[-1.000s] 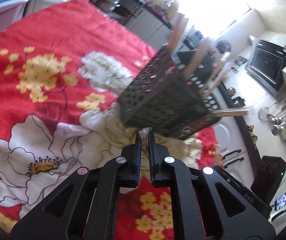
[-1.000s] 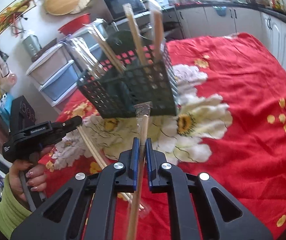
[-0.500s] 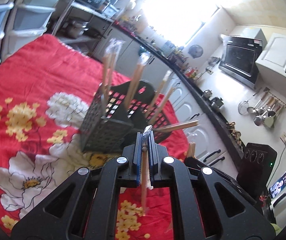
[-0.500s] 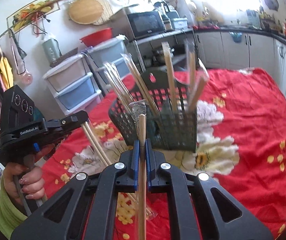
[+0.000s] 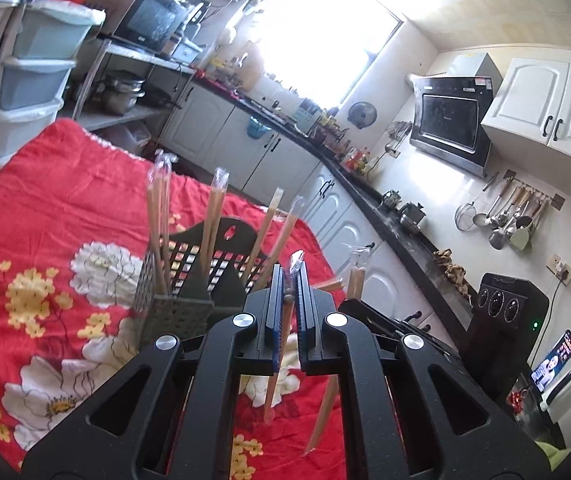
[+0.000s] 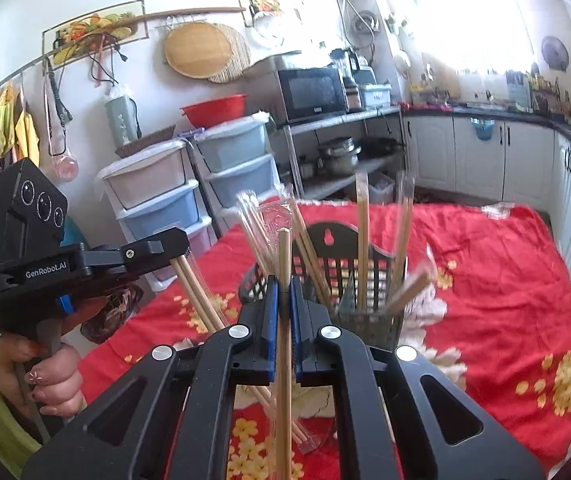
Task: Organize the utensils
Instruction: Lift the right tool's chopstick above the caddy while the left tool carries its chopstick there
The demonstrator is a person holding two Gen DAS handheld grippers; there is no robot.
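Note:
A black perforated utensil basket [image 5: 189, 280] [image 6: 365, 276] stands on the red floral tablecloth [image 5: 45, 208] with several plastic-wrapped wooden chopstick pairs [image 5: 157, 216] upright in it. My left gripper [image 5: 290, 280] is shut on a wrapped chopstick pair [image 5: 275, 372], held just right of and above the basket. It also shows in the right wrist view [image 6: 165, 248], left of the basket. My right gripper [image 6: 283, 292] is shut on another wrapped chopstick pair [image 6: 284, 344], held upright in front of the basket.
Plastic drawer units [image 6: 157, 208] and a metal shelf with a microwave [image 6: 311, 94] stand behind the table. White cabinets and a dark counter [image 5: 365, 196] run along its right side. The tablecloth [image 6: 505, 300] stretches right of the basket.
Both grippers have risen and tilted up with their chopsticks. The basket has dropped lower in both views and now stands upright in them.

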